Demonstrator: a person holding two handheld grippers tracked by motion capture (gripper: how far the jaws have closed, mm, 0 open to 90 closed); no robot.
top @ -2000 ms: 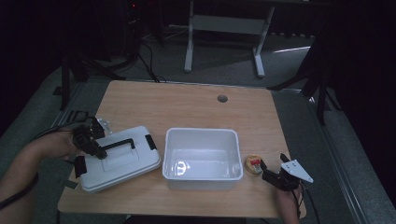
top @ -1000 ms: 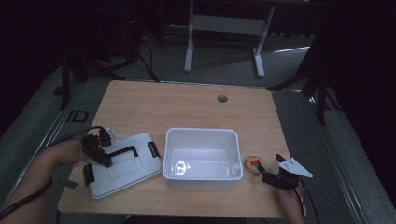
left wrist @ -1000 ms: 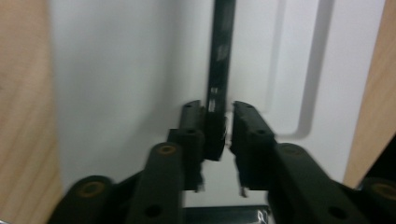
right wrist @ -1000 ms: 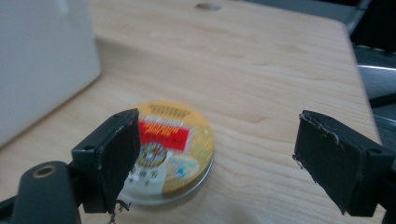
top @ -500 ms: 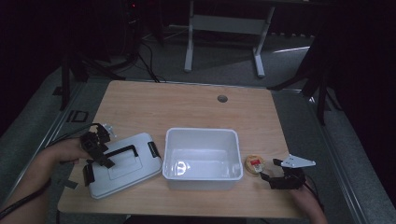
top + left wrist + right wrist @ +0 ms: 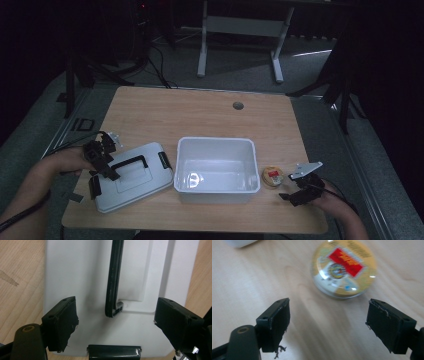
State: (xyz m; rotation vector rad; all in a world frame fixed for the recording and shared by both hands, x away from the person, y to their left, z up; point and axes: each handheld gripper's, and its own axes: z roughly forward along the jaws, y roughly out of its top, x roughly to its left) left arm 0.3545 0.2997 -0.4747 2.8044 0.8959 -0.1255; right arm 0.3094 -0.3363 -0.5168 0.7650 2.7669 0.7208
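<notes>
Since a second ago the left gripper (image 6: 102, 159) has let go of the lid's handle (image 6: 113, 282); jaws wide above the lid (image 6: 131, 176). Right gripper (image 6: 300, 189) gapes near one tin (image 6: 344, 267). One tub (image 6: 216, 169).

- White plastic lid (image 6: 131, 177) with a black carry handle (image 6: 113, 280) folded flat and black end clips; it lies flat and skewed on the wooden table's near-left part, just left of the white tub.
- Round, flat tin (image 6: 272, 176), yellow with a red label, lying face up on the table right of the tub.
</notes>
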